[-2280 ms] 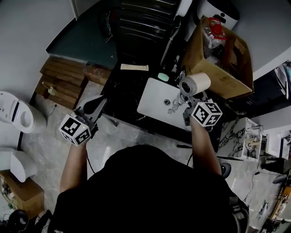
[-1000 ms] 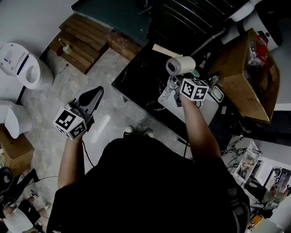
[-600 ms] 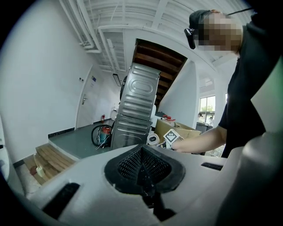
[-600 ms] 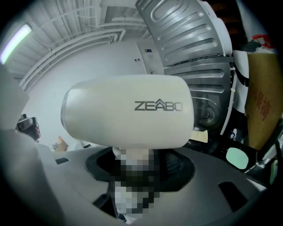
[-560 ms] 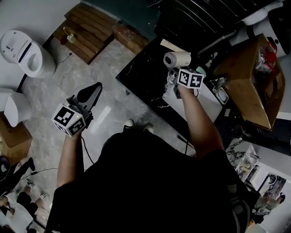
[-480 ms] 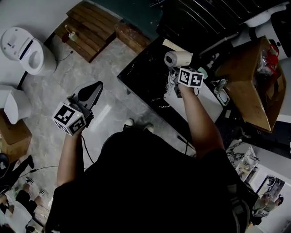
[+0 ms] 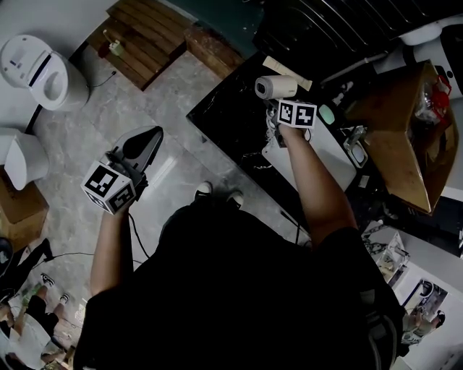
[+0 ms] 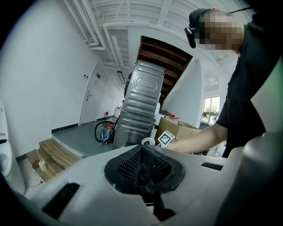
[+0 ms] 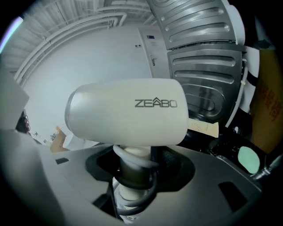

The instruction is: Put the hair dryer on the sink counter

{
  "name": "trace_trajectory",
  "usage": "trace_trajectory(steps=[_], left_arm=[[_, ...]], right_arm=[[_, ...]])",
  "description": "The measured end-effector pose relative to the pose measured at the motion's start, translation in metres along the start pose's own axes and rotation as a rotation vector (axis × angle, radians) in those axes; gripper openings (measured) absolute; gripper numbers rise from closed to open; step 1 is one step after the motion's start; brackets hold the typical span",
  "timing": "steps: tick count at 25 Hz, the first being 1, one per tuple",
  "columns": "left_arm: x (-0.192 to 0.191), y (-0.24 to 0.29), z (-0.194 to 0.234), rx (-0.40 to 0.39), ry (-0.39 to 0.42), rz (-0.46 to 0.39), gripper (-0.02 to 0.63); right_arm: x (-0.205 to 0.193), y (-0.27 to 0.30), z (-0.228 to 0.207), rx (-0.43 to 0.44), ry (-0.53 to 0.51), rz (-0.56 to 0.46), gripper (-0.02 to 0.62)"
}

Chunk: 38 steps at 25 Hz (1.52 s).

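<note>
A white hair dryer (image 7: 276,87) stands upright in my right gripper (image 7: 283,108), which is shut on its handle (image 9: 132,170); the cord is wound round that handle. In the right gripper view the dryer's barrel (image 9: 128,112) fills the middle. It hangs above the black sink counter (image 7: 231,108), just left of the white sink (image 7: 325,155). My left gripper (image 7: 141,144) is held out over the floor, well left of the counter. Its jaws (image 8: 143,170) are shut with nothing between them.
A cardboard box (image 7: 398,137) stands right of the sink, and a steel appliance (image 7: 325,22) behind the counter. A pale strip (image 7: 289,72) and a green soap (image 7: 327,114) lie on the counter. A toilet (image 7: 43,69) and wooden steps (image 7: 141,36) are at the far left.
The right gripper has carried the hair dryer leftward, from above the white sink to above the black counter. The left gripper has hardly moved. The head view has shifted.
</note>
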<state>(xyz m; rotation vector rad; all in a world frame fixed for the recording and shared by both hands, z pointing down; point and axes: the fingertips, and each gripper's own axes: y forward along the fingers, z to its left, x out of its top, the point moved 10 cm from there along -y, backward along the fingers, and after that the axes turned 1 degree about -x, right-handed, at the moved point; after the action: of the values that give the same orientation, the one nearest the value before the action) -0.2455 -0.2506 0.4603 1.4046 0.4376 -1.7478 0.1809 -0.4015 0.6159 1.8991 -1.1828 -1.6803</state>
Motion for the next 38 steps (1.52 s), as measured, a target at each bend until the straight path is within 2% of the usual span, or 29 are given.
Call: trace_trajectory(steps=[3,13,18,27,38], left_arm=[[-0.001,0.004,0.000,-0.007,-0.024,0.005,0.014],[-0.005,0.008,0.008,-0.002,-0.013,0.002,0.014],[-0.005,0.008,0.008,-0.003,-0.039,0.019,0.014],[-0.007,0.012,0.014,-0.002,-0.027,0.027,0.014],[-0.007,0.008,0.014,0.005,-0.062,0.021,0.014]], right_arm=[[-0.002,0.009,-0.002,0.003,-0.002,0.021,0.230],[0.004,0.030,-0.001,-0.002,-0.006,0.059,0.232],[0.005,0.037,-0.002,-0.007,0.005,0.065,0.233],[0.006,0.047,-0.006,-0.008,0.031,0.070,0.236],[0.003,0.057,-0.012,-0.022,0.050,0.096,0.244]])
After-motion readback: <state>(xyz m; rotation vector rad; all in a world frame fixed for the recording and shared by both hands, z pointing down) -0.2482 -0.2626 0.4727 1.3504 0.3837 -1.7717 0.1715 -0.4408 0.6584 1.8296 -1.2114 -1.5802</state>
